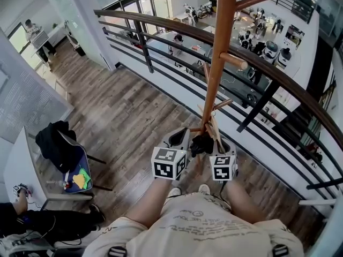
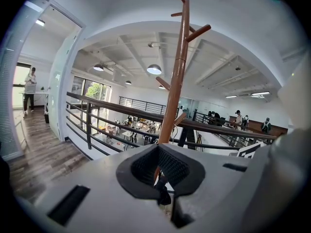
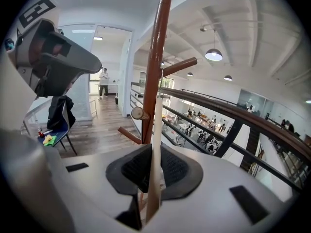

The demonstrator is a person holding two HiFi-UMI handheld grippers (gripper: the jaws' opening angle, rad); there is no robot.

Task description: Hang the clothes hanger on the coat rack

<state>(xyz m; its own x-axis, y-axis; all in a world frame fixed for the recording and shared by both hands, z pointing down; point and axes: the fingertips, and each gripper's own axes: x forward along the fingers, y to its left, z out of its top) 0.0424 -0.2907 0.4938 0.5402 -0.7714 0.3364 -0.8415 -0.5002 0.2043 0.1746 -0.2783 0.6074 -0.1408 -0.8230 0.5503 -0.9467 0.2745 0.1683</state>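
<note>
Wooden clothes hanger (image 1: 215,130), head view: it is held low against the coat rack (image 1: 222,36) pole, beneath the pegs and not yet hung, so lifting and hooking are left. Left tongs (image 1: 179,137) and right tongs (image 1: 221,146) sit side by side just short of the pole. Left gripper view: pads pinched on a thin brown hanger edge. Right gripper view: pads clamped on its pale bar, upright beside the pole.

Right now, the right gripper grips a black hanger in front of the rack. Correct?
Not black: the right gripper view shows a pale wooden hanger. The right gripper does grip it in front of the rack.
</note>
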